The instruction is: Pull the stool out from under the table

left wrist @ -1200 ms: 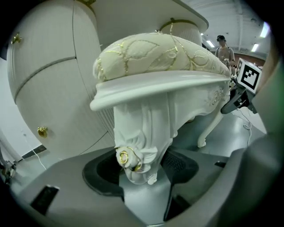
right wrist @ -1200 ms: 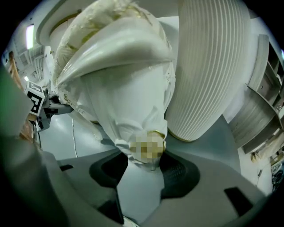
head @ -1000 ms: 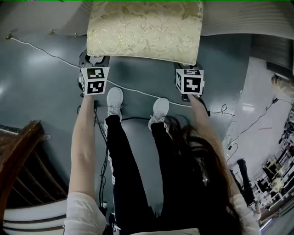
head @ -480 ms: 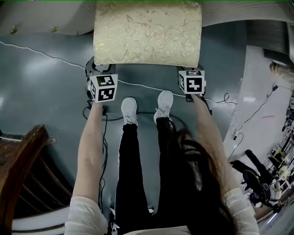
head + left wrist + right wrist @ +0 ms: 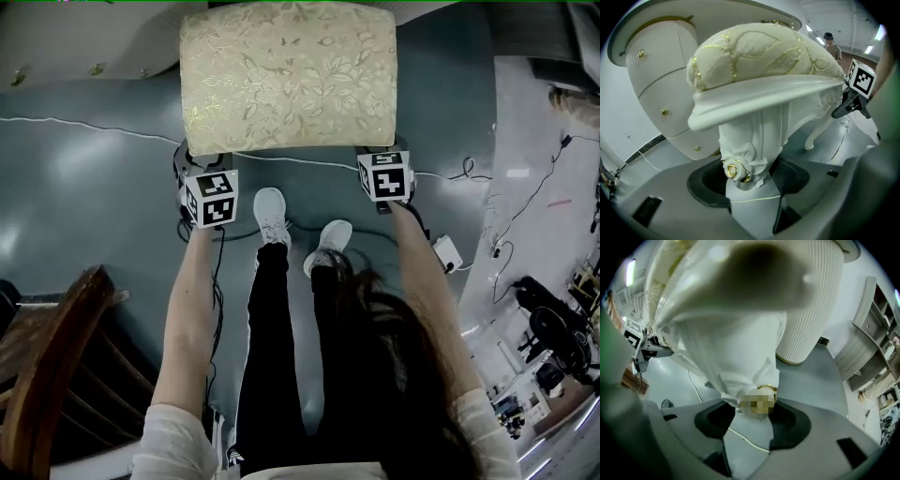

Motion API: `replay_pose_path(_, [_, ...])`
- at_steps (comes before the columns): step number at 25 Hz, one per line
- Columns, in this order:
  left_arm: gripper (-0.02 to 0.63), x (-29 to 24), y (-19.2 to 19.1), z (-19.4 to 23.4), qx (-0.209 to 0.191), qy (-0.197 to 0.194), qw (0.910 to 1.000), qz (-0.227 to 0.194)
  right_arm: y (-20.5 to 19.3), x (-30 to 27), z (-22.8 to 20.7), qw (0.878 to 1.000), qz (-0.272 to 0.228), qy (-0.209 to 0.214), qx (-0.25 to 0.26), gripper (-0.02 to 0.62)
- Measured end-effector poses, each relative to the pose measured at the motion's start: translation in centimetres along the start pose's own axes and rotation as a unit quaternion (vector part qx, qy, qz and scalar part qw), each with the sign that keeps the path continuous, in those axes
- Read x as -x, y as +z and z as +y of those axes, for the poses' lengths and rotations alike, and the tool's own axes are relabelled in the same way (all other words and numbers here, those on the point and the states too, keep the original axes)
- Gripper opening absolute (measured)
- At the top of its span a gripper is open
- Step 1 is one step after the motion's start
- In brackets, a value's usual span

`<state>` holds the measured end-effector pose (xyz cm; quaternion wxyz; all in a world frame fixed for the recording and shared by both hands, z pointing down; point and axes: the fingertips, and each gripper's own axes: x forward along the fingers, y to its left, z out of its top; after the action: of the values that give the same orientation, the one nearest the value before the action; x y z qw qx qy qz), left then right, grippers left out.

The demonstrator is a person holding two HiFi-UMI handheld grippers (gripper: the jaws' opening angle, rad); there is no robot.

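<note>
The stool [image 5: 286, 80] has a cream cushion with a gold leaf pattern and white carved legs, and it stands at the top middle of the head view. My left gripper [image 5: 202, 161] is at its near left corner and my right gripper [image 5: 380, 157] at its near right corner. In the left gripper view the jaws [image 5: 747, 176] are shut on a carved front leg [image 5: 750, 136] just by its gold rosette. The right gripper [image 5: 750, 420] is shut on the other front leg [image 5: 745, 371]. The white table's edge [image 5: 84, 28] runs along the top of the head view, behind the stool.
The table's rounded white base with gold studs [image 5: 656, 79] and a ribbed white column [image 5: 811, 310] stand behind the stool. A dark wooden chair [image 5: 47, 375] is at lower left. Cables [image 5: 84, 127] and a white adapter [image 5: 445, 253] lie on the grey floor. My feet [image 5: 270, 211] stand between the grippers.
The stool has come towards me with both grippers on its front legs, so more of the cushion shows clear of the table. My feet have stepped back.
</note>
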<state>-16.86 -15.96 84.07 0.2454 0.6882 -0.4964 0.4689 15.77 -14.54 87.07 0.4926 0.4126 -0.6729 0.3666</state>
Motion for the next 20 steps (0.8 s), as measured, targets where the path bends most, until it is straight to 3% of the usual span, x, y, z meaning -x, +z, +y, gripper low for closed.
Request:
replay_pose_path(2, [0.279,-0.4,0.0,-0.5,0.007,0.001,1.0000,-0.002,0.2,0.0,-0.6,1.000,0.000,-0.003,0.005,0.235])
replay_pose_path(9, [0.279,-3.1,0.2,-0.5,0.007,0.007,0.9978,-0.066,1.2,-1.6,-1.6,0.998,-0.052,-0.045,0.008,0.236])
replay_pose_path(20, [0.276,-2.8,-0.2,-1.0,0.016,0.018,0.9983,-0.053,1.2,-1.5,-2.2,0.998,-0.045,-0.037,0.019,0.236])
